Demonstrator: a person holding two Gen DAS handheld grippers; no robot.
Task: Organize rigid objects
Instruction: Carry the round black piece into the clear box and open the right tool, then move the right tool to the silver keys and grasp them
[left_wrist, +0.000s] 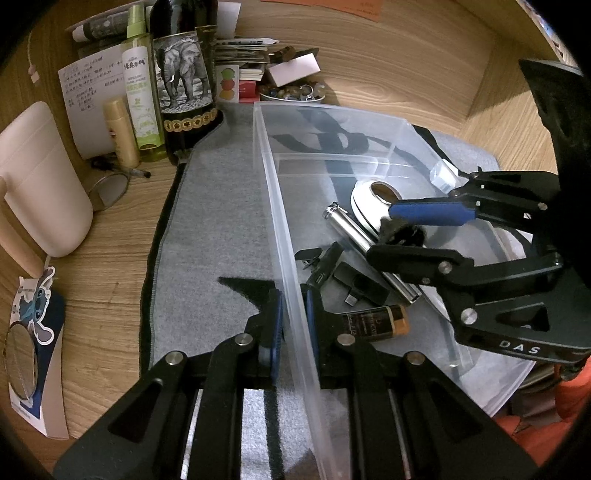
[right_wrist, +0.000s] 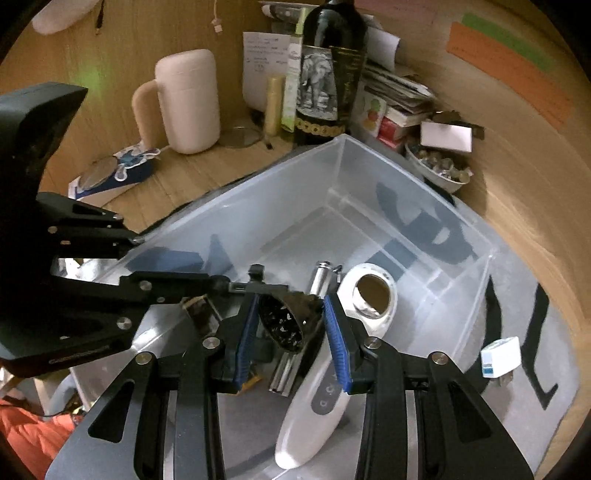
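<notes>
Clear plastic: the wall of the bin (left_wrist: 291, 280) runs between the blue pads of the left tongs (left_wrist: 294, 314), which are pinched narrow on it.
Right tongs (right_wrist: 291, 325): clamped on a black perforated piece (right_wrist: 282, 325), held over the bin's floor; in the left view these tongs (left_wrist: 399, 229) reach in from the right.
Under the right tongs: one silver metal tube (right_wrist: 320, 282), one white handheld device with a round hole (right_wrist: 354, 332), several small black clips and adapters (left_wrist: 328, 266).
Just beside the left tongs, inside the bin: one brown-and-black small bottle (left_wrist: 376, 319).
Beneath the bin: a grey felt mat (left_wrist: 214, 206) with black letters, on the wooden counter (left_wrist: 110, 240).
To the right of the right tongs, outside the bin: one white box with a blue stripe (right_wrist: 501, 357) on the mat.
Beyond the bin: one dark bottle with an elephant label (left_wrist: 184, 85), one green spray bottle (left_wrist: 142, 92), one gold tube (left_wrist: 122, 133), one pale mug (left_wrist: 44, 181), one bowl of small trinkets (right_wrist: 441, 168), a stack of papers and boxes (right_wrist: 399, 99).
</notes>
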